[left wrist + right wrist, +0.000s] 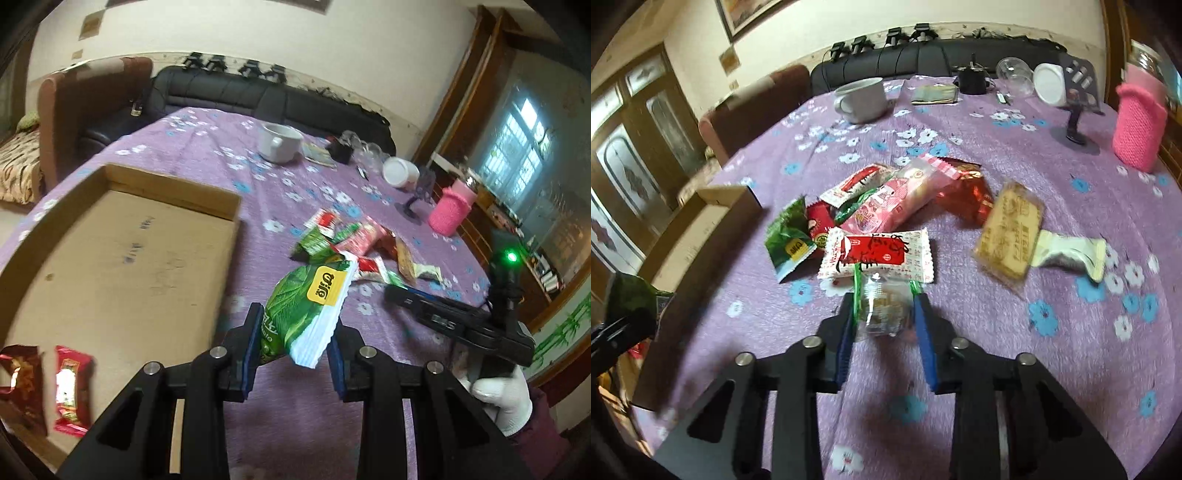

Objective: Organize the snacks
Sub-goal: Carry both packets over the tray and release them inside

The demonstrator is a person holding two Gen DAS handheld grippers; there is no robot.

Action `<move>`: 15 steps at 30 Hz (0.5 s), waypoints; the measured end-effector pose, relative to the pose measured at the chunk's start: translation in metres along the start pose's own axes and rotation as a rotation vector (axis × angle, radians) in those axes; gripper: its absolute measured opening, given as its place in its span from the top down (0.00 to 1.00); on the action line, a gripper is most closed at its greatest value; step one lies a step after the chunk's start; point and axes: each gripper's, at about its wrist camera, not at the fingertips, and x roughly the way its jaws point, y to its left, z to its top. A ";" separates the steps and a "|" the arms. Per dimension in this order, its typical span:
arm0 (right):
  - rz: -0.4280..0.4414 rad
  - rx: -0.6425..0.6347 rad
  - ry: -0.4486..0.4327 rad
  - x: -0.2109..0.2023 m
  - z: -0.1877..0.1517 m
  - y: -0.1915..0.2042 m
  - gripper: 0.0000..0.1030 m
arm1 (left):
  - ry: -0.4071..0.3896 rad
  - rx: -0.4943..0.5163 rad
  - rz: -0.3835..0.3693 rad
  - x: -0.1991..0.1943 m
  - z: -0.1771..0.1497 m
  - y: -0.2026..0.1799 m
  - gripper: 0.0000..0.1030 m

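Note:
My left gripper point(293, 325) is shut on a green snack packet with a yellow label point(310, 302), held above the purple cloth just right of the cardboard box point(122, 258). Two red packets point(70, 387) lie in the box's near left corner. A pile of snack packets point(886, 206) lies mid-table and also shows in the left wrist view point(354, 247). My right gripper point(884, 310) is shut on a clear packet with green edges point(882, 310), close to a white and red packet point(877, 254). A biscuit packet point(1010, 236) lies to the right.
At the table's far side stand a white mug point(862, 98), a black device point(973, 79), a clear cup point(1015, 75), a white jar point(1051, 85), a small stand point(1078, 110) and a pink knitted holder point(1139, 125). A black sofa point(236, 92) is behind.

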 end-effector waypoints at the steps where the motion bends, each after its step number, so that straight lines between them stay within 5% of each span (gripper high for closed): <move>1: 0.002 0.005 -0.002 -0.006 -0.002 0.000 0.73 | -0.010 -0.013 0.006 -0.004 0.000 0.007 0.70; 8: 0.067 -0.011 -0.020 -0.036 -0.009 0.024 0.73 | -0.045 -0.124 0.058 -0.023 -0.004 0.056 0.70; 15: 0.237 -0.124 -0.005 -0.045 0.005 0.098 0.73 | -0.080 -0.223 0.155 -0.047 0.006 0.111 0.70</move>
